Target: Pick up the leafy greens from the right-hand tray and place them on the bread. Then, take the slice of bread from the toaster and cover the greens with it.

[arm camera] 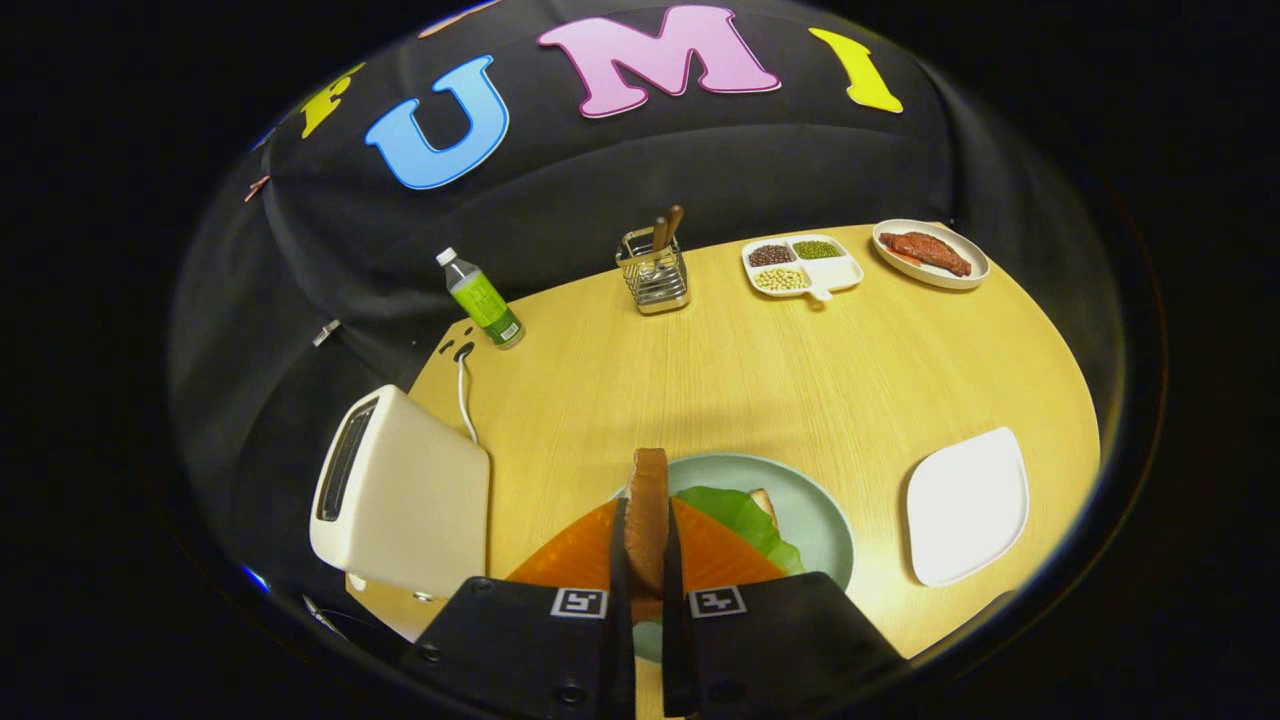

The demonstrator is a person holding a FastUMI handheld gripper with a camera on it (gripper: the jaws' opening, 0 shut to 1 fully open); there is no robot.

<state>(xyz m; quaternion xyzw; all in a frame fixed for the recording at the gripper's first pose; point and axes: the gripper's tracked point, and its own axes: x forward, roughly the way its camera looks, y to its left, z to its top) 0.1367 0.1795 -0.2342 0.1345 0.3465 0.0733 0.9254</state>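
**Toast slice held on edge above the greens, ready to be laid flat**

Gripper view: the gripper (pixel 646 560) is closed on the slice of bread (pixel 647 515), both fingers pressing its two faces so that it stands on edge, crust upward, between them. Just below and ahead of the fingers sits the pale green plate (pixel 815 500) on the counter (pixel 760 370). On the plate lies the leafy green (pixel 740 515), and a corner of the lower bread (pixel 765 500) shows at its far side. The toaster (pixel 400 490) stands beside the plate, to the left of the fingers, its slot facing away. The white tray (pixel 968 505) to the right of the plate looks bare, so the greens step appears done.

The step in hand seems to be the covering. To do it well, the slice likely needs to be tipped from upright to flat and centred over the leaf before release, low enough that it does not bounce or slide off. Letting go while it stands on edge risks it toppling off the plate. How far the slice is above the leaf cannot be told.
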